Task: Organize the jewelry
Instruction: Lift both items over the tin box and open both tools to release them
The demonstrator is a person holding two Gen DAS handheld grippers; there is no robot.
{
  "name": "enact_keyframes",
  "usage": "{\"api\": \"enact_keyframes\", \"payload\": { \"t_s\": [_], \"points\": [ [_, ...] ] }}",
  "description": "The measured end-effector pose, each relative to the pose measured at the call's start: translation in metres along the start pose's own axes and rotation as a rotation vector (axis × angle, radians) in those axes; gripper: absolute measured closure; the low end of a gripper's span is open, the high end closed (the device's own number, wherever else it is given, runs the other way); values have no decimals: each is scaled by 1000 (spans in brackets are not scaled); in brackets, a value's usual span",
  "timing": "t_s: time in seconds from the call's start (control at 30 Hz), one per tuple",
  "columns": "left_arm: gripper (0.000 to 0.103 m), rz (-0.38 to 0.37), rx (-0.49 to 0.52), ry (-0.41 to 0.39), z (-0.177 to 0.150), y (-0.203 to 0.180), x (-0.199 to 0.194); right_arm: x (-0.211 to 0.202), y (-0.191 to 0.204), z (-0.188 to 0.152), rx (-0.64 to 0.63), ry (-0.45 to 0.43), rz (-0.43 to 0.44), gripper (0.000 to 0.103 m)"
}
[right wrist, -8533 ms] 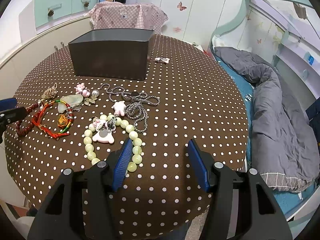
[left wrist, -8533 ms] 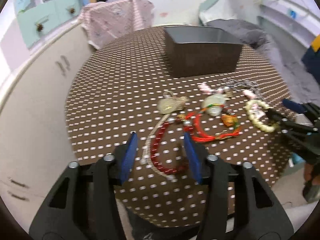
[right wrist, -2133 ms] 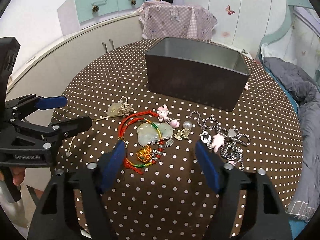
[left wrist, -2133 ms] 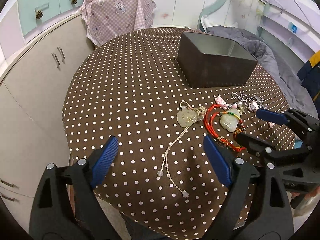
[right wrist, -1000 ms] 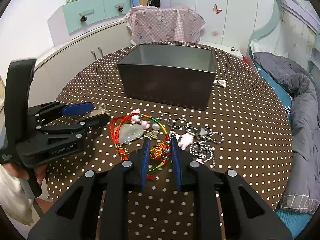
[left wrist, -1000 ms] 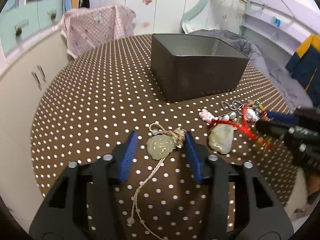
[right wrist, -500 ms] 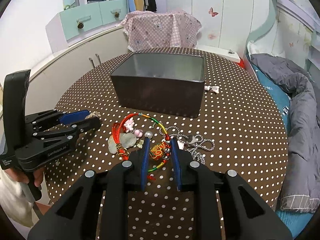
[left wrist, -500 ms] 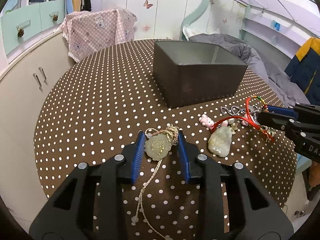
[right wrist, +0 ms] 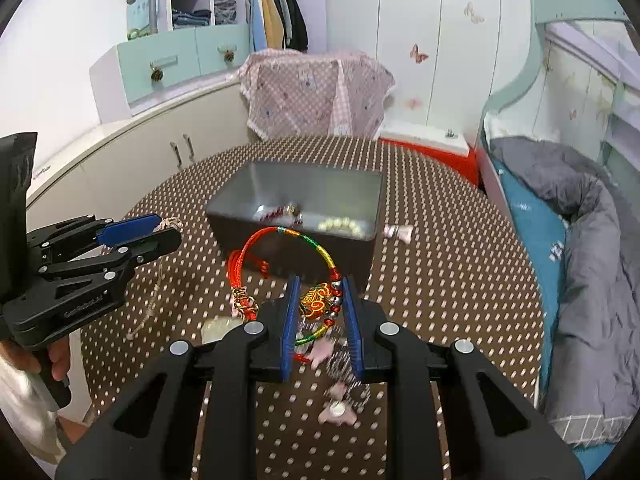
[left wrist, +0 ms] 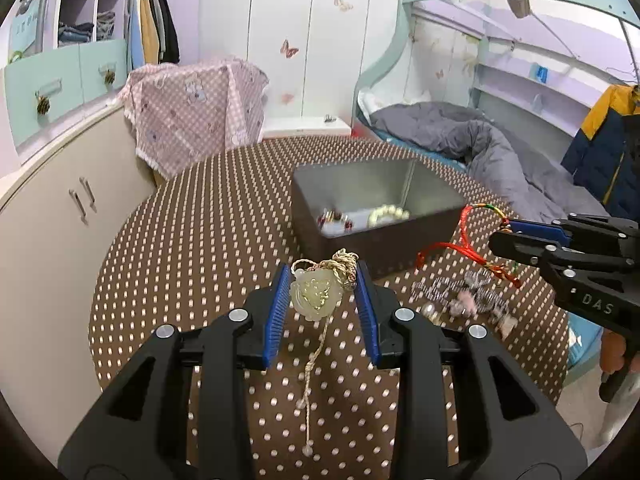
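Above table (left wrist: 192,248): both grippers angled down, gripping jewelry.

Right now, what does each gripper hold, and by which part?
Left gripper: pale jade pendant on beige cord, by the pendant's sides. Right gripper: red multicolour cord bracelet, by its orange knot.

A child's bedroom at home.
There's a bunk bed (left wrist: 460,32) with a grey duvet (right wrist: 592,232), butterfly stickers (right wrist: 419,54), and an open wardrobe (right wrist: 276,12) of hanging clothes.
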State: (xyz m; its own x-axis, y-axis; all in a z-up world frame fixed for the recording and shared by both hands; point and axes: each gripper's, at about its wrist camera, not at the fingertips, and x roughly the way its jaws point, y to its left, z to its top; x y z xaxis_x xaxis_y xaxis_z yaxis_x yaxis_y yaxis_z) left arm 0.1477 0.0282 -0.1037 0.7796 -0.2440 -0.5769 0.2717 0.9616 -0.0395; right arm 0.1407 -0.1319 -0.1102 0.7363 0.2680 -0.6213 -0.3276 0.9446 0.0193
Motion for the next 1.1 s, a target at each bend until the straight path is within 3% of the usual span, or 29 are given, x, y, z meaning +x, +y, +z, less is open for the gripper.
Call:
{"api": "enact_keyframes", "payload": {
  "t_s": [0.53, 0.93, 1.1],
  "points": [
    [71, -62, -40, -161, 83, -3, -15, -18, -14, 64, -68, -189, -90, 84],
    [71, -81, -39, -201, 114, -10, -9, -9, -23, 83, -87, -213, -70, 84],
    [71, -83, -56, -147, 107, -10, 15, 10, -28, 77, -76, -160, -53, 84]
  ]
}}
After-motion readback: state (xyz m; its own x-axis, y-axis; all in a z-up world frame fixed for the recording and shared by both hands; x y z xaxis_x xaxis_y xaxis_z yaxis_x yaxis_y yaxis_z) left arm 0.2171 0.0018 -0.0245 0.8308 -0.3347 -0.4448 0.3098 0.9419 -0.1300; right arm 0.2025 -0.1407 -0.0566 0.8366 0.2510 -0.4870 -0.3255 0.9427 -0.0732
